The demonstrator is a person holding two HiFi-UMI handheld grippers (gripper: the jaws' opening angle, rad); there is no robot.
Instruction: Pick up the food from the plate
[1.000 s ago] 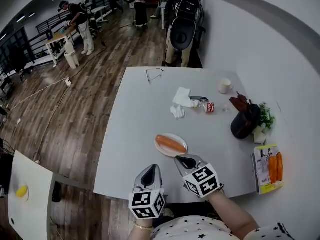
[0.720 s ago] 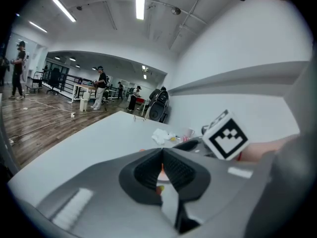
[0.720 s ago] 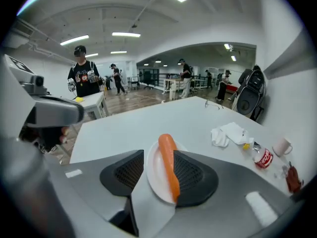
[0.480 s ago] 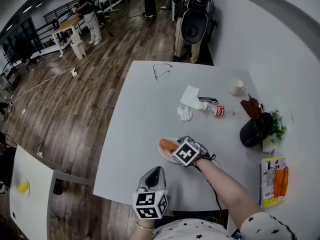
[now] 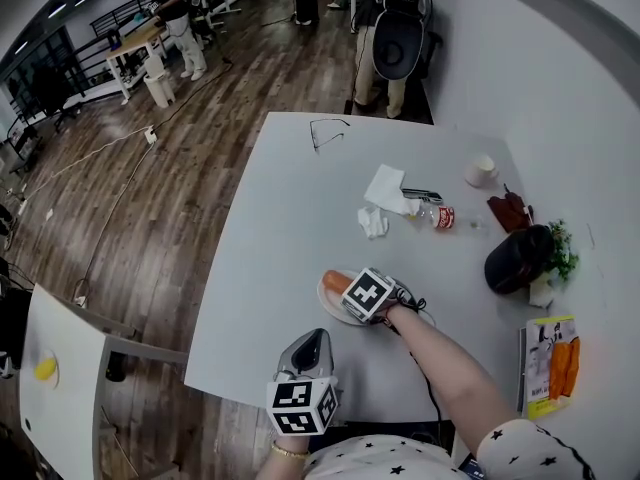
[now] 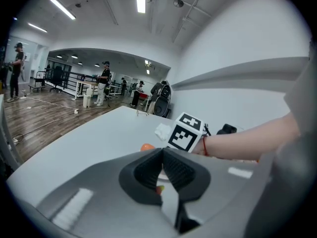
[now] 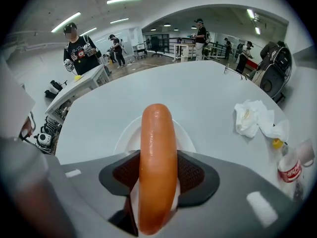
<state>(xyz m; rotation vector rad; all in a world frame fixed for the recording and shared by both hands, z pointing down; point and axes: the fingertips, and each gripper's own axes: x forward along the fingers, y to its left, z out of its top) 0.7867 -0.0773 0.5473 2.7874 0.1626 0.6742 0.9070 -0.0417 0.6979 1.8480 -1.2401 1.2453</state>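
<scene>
One sausage (image 5: 336,282) lies on the one white plate (image 5: 335,312), which sits on the tabletop (image 5: 270,228) nearer the person's edge than the far one. There are two grippers. The right gripper (image 5: 347,290) is down at the plate, its fingers closing around the sausage, which runs lengthwise between them. The left gripper (image 5: 312,338) hangs over the near edge with its fingers pressed together on nothing. Left of the plate the tabletop is bare out to its left edge. Beyond the plate lie two crumpled tissues (image 5: 385,190) and one small bottle (image 5: 440,217), well apart from it. One pair of glasses (image 5: 328,131) rests by the far edge.
</scene>
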